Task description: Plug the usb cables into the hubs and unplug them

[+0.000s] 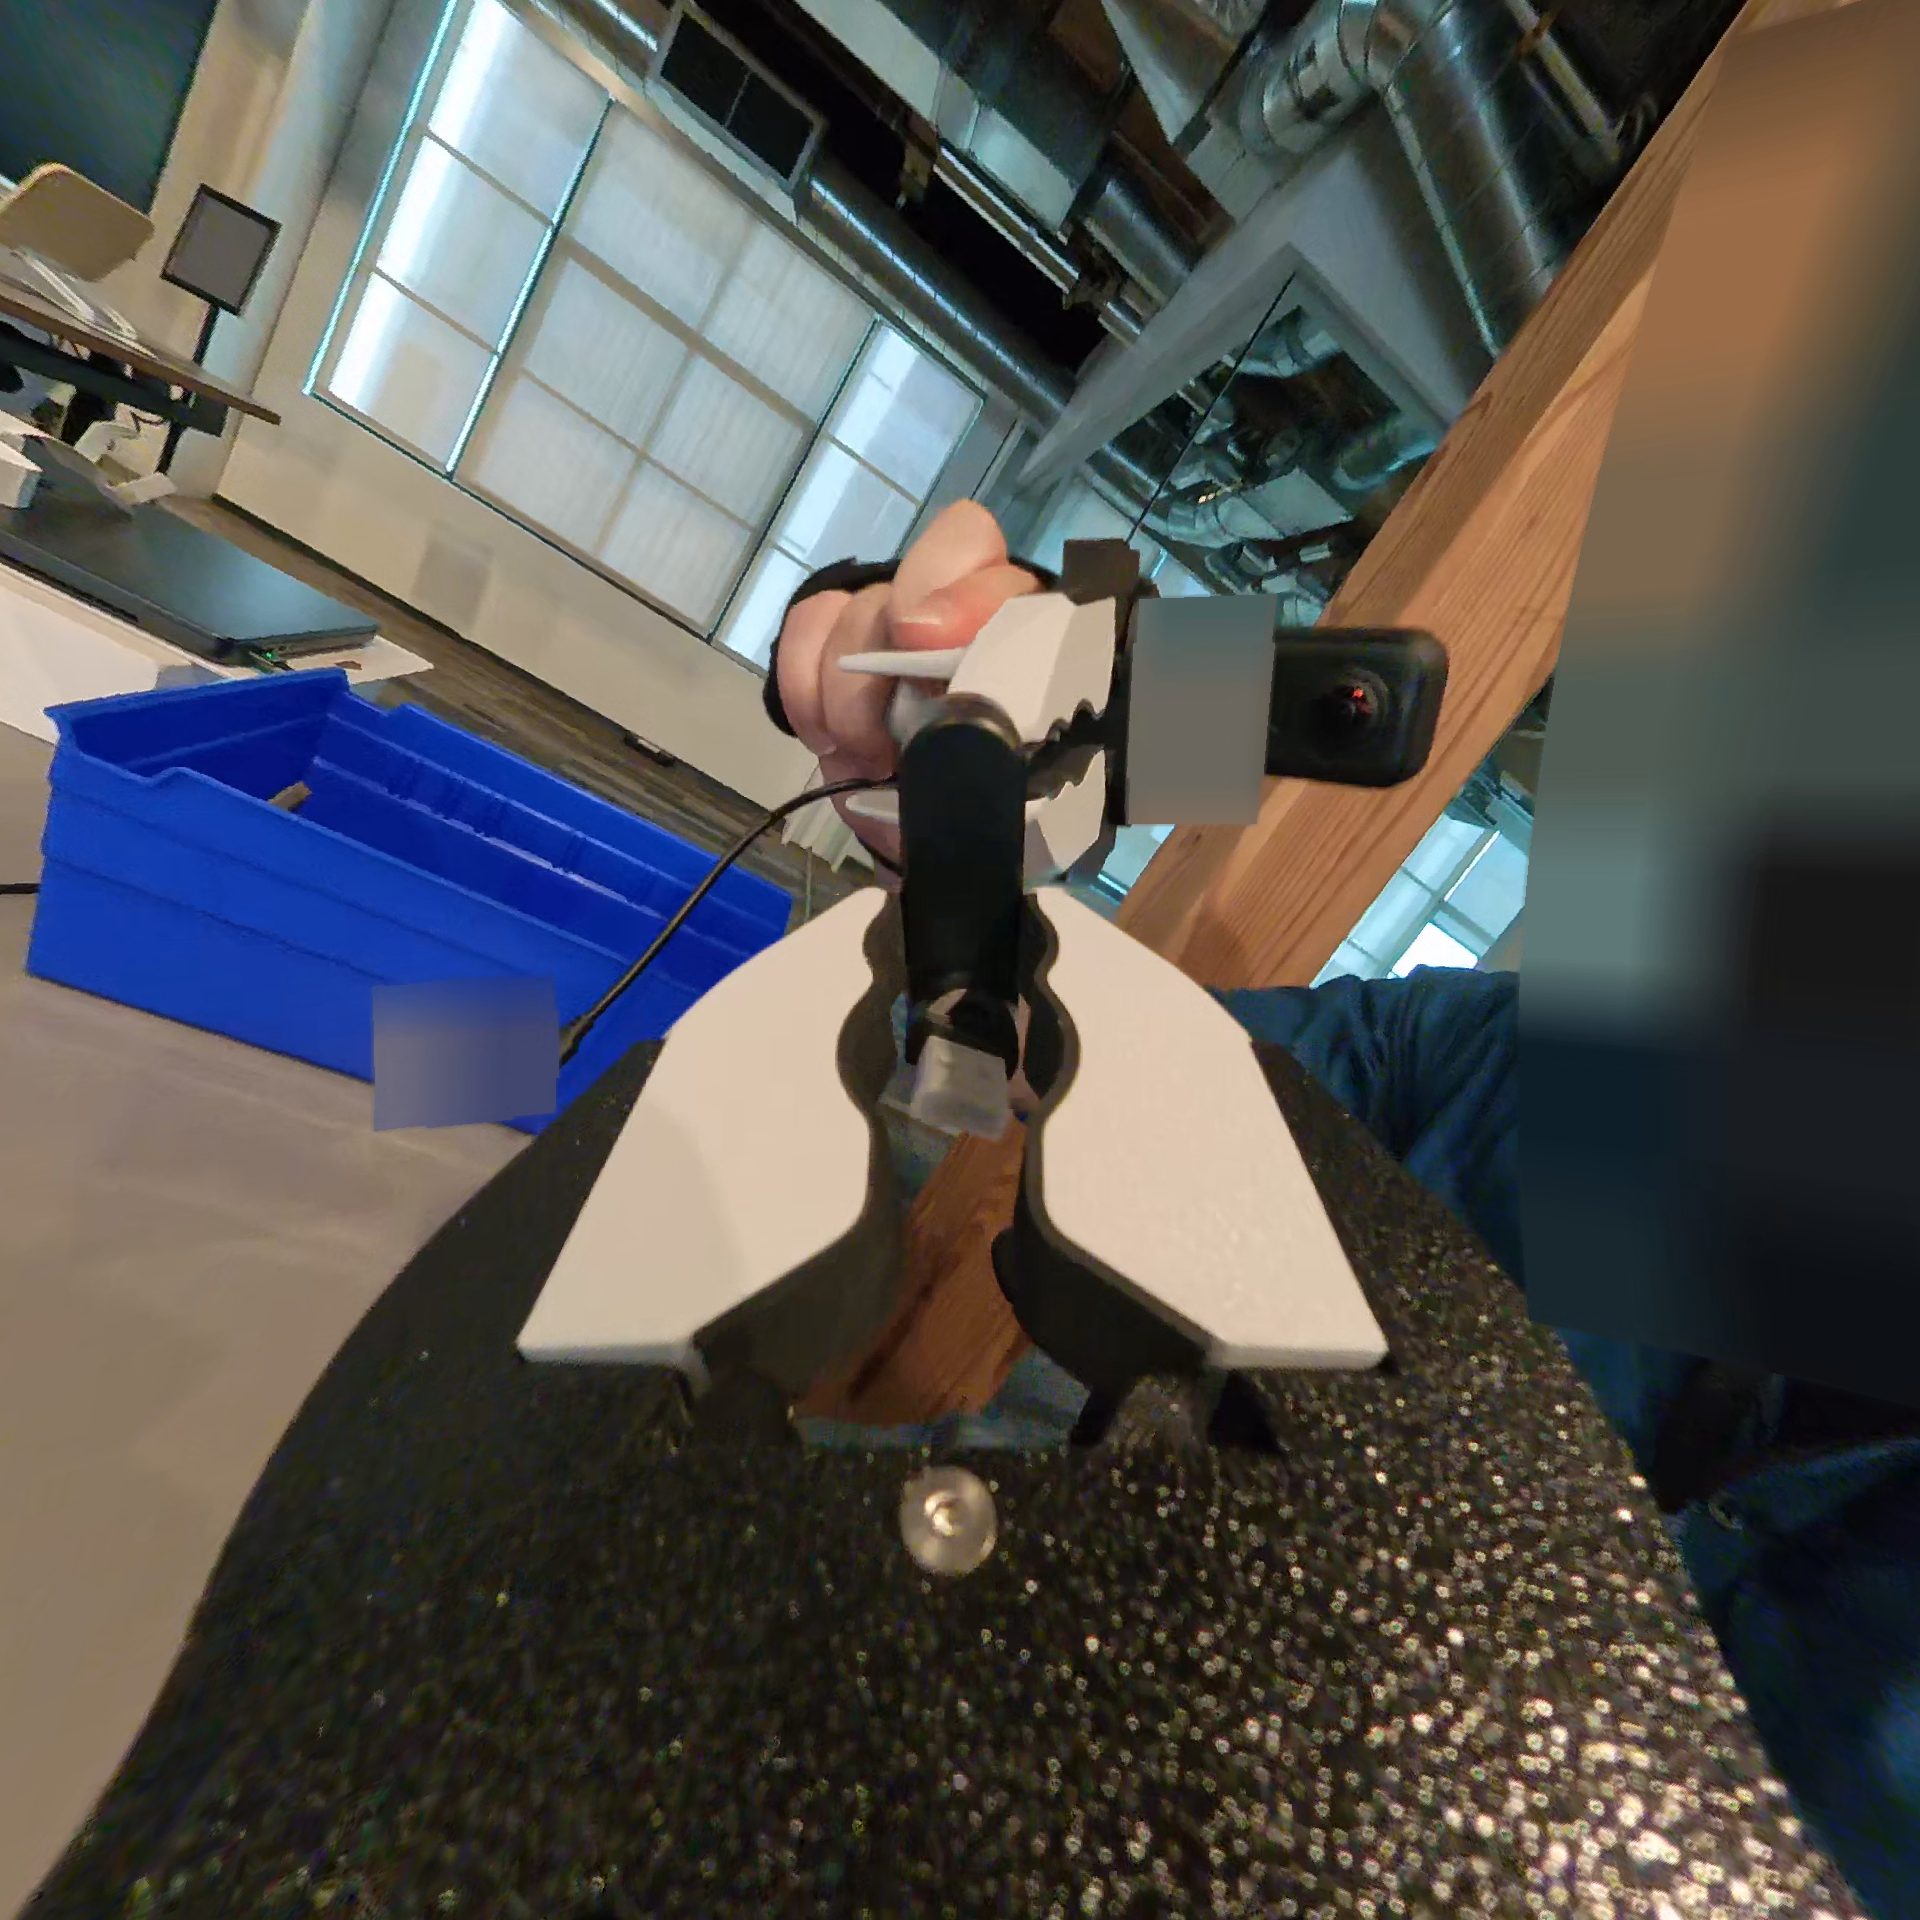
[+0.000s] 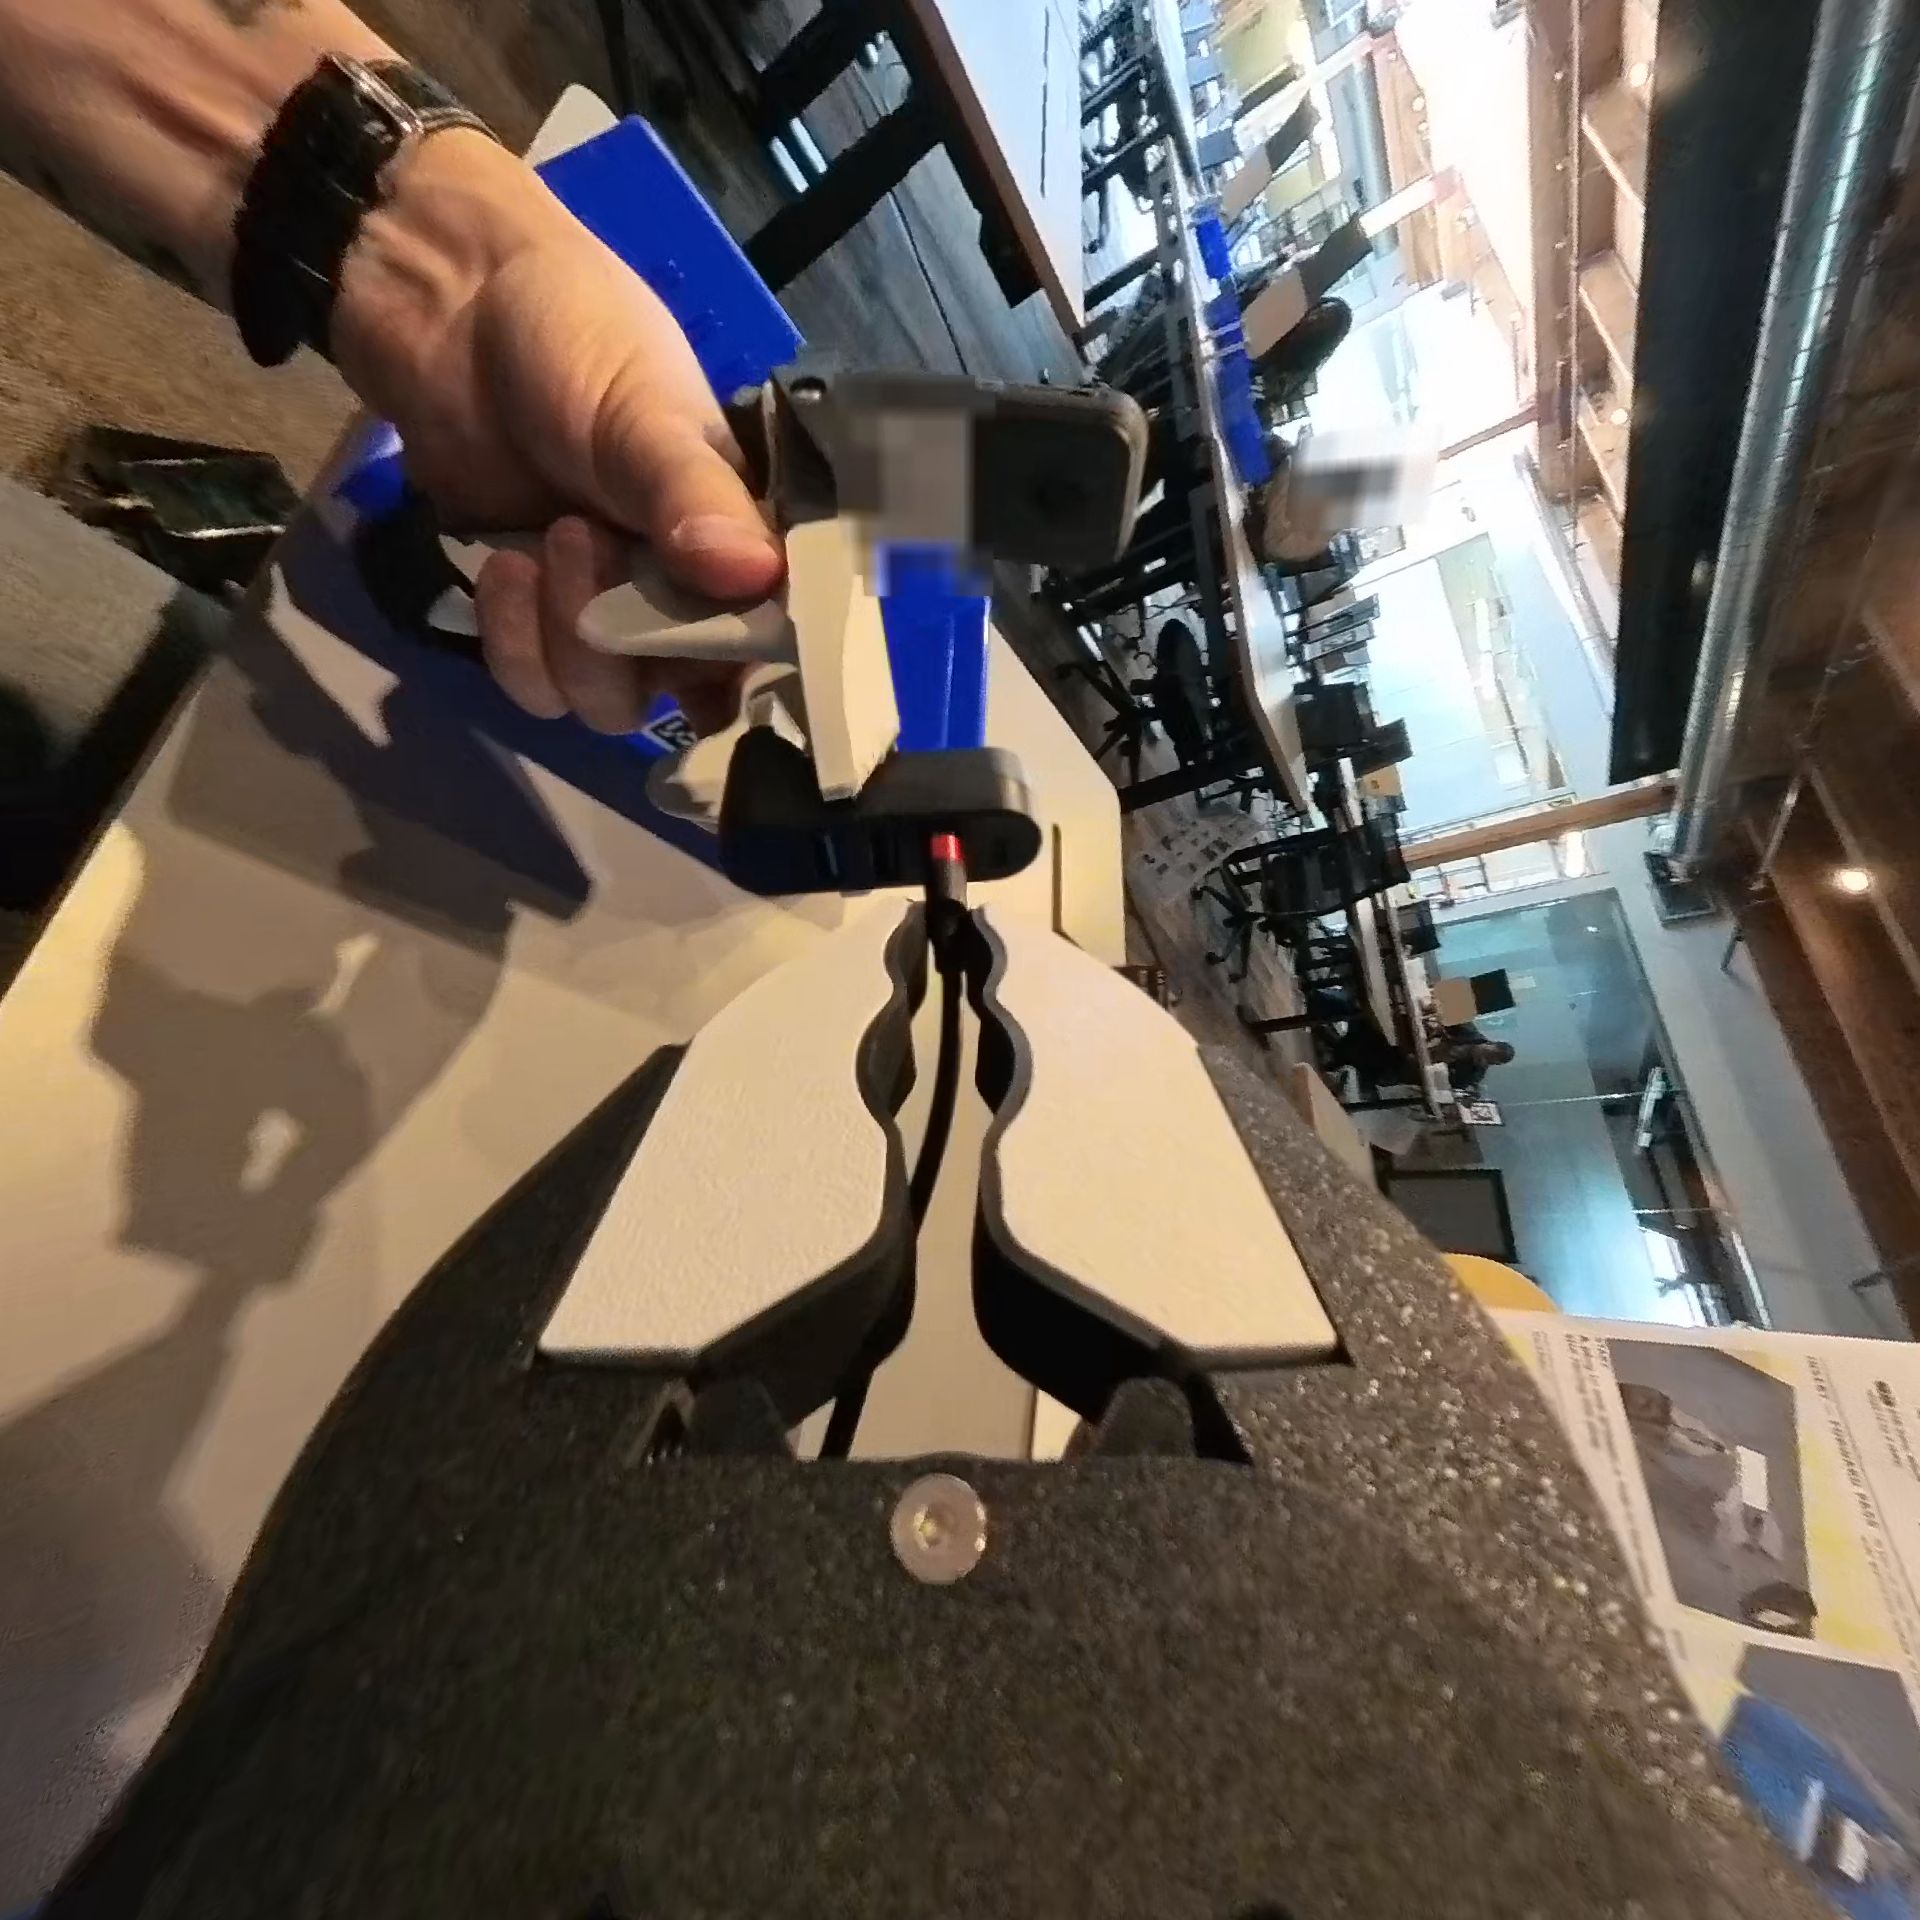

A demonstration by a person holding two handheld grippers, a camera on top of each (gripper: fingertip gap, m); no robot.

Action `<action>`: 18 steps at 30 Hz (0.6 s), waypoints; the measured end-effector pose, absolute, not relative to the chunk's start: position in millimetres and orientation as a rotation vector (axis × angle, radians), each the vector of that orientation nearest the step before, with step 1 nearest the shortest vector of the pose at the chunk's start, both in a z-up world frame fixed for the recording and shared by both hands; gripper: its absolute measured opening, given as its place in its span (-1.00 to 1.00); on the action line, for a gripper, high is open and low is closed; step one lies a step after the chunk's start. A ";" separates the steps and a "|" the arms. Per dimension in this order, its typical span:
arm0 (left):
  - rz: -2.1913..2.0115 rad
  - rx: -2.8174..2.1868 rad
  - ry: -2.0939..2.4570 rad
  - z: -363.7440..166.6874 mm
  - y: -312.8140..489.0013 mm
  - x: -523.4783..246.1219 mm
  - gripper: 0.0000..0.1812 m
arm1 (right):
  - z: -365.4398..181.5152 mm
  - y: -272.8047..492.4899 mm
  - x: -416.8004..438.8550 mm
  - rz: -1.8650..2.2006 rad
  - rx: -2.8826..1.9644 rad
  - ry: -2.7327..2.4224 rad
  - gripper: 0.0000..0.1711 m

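My left gripper [image 1: 956, 920] is shut on a black USB hub [image 1: 956, 831] and holds it in the air above the table. A clear plastic piece [image 1: 951, 1086] sits at the hub's near end. In the right wrist view the hub [image 2: 883, 826] lies crosswise in the left gripper [image 2: 790, 748], which a hand holds. My right gripper [image 2: 951, 930] is shut on a black USB cable [image 2: 930, 1122] just behind its red-collared plug [image 2: 945, 862], which sits in a port on the hub's side. The right gripper [image 1: 1023, 758] also shows in the left wrist view, at the hub's far end.
Stacked blue bins [image 1: 395, 831] stand on the grey table [image 1: 156, 1299] to the left, with a thin black cable [image 1: 665, 935] hanging in front of them. A wooden beam [image 1: 1455, 582] rises at the right. Printed sheets [image 2: 1714, 1507] lie at the right in the right wrist view. Left and right tips are no more than a few centimetres apart.
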State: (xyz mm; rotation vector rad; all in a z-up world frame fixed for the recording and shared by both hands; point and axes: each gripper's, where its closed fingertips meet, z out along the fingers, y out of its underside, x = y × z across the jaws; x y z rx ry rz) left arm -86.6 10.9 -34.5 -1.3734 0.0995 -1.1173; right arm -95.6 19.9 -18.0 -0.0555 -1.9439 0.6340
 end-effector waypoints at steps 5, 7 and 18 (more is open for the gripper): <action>-1.085 -1.436 0.149 -39.3 10.0 -80.5 -0.77 | -21.4 17.8 -91.6 0.623 -0.032 -2.004 -0.93; -1.082 -1.450 0.155 -41.4 10.0 -79.6 -0.77 | -22.6 17.1 -91.9 0.612 -0.028 -2.022 -0.93; -1.022 -1.490 0.170 -43.6 12.5 -83.7 -0.77 | -24.6 20.1 -96.0 0.616 -0.035 -2.032 -0.93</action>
